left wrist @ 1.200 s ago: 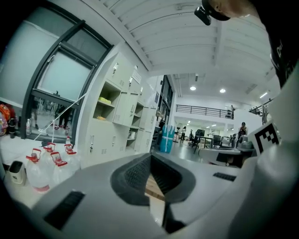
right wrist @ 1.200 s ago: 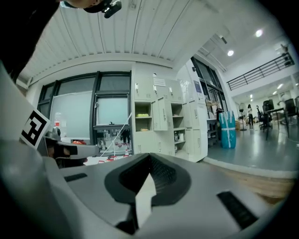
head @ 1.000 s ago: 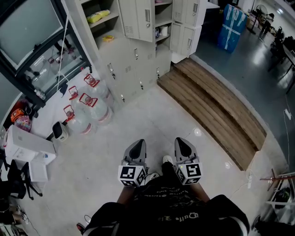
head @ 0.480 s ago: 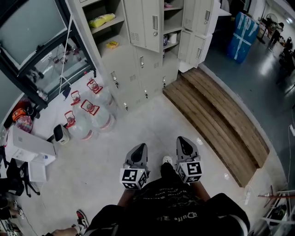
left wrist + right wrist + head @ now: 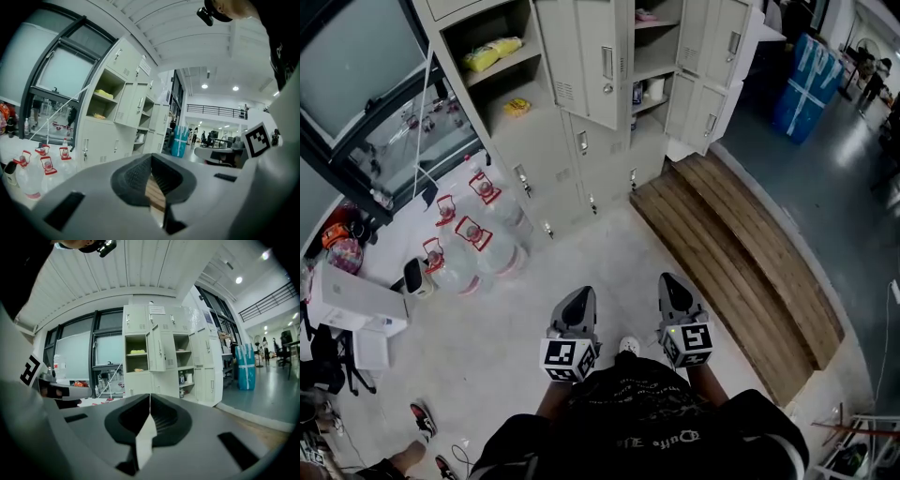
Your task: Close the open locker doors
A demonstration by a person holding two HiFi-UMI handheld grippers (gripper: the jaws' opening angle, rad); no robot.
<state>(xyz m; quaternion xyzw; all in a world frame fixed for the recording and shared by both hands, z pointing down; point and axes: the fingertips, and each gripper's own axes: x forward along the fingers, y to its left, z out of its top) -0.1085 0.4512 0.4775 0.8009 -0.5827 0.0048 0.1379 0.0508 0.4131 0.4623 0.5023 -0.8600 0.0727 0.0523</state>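
**A:** While the lockers [image 5: 572, 150] stand at the far end of the floor, well apart from us, which doors are open?

**B:** One door [image 5: 592, 58] hangs out from the middle of the upper row. Another [image 5: 717, 75] is on its right, above the far end of the wooden step [image 5: 741, 253].

**A:** How will they handle?

**B:** I judge them to be thin painted sheet metal on hinges: light, stiff and smooth. They should swing freely and may bounce back if shoved. No grasp is needed. Push flat on the panel near the handle [image 5: 607, 64].

**A:** And the jaws?

**B:** The left gripper [image 5: 578, 302] and right gripper [image 5: 674, 286] are both clenched on nothing. A blunt closed tip suits pushing.
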